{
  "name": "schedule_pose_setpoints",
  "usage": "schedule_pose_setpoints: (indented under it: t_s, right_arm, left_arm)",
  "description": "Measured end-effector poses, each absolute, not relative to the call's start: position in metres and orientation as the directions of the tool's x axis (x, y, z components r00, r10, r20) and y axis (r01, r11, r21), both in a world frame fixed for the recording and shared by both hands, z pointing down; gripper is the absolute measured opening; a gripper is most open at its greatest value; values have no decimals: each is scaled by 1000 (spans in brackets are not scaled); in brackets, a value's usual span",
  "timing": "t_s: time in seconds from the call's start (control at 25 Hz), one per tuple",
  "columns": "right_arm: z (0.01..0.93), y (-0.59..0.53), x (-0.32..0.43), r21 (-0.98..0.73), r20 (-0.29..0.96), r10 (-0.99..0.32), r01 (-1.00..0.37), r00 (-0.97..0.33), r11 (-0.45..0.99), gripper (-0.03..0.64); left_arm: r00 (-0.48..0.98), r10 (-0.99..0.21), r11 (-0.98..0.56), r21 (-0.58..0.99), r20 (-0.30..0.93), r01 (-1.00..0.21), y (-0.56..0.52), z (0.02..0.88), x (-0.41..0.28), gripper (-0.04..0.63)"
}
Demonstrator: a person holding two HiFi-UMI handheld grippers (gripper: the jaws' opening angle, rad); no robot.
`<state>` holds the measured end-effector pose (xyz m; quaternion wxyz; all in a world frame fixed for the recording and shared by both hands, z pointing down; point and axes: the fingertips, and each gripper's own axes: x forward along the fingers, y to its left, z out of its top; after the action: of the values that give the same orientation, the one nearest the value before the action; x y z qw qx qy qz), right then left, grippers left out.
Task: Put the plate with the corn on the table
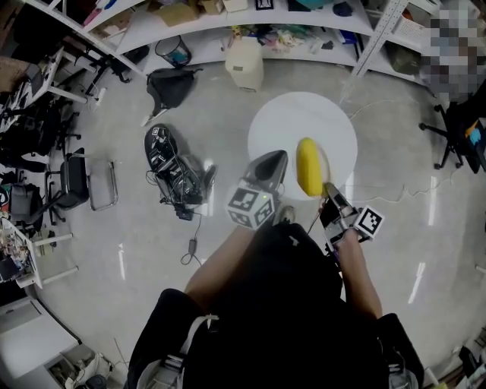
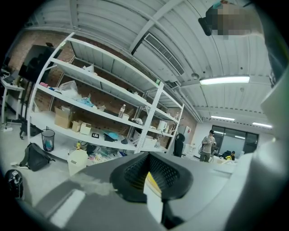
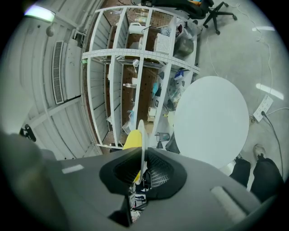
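A white plate carrying a yellow ear of corn hangs in the air over the near edge of the round white table. My left gripper comes in from the left, my right gripper from below right. In the left gripper view the plate's rim sits between the pads of the left gripper, with the corn just behind. In the right gripper view the right gripper is shut on the thin plate rim; the corn shows to its left and the table lies beyond.
White shelving curves along the far wall, with a white bin and a black bag on the floor before it. Black gear with cables lies left of the table. An office chair stands at right. A person stands far off.
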<state>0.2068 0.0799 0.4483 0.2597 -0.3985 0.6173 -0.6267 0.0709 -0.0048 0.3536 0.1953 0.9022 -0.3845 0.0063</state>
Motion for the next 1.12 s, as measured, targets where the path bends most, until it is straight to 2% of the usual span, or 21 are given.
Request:
schedule_pose_setpoints:
  t_s: [1.12]
  right_arm:
    - [472, 31, 192, -973, 216, -840, -183, -497, -141, 41]
  left_arm:
    - [724, -670, -644, 357, 163, -677, -71, 369, 56, 5]
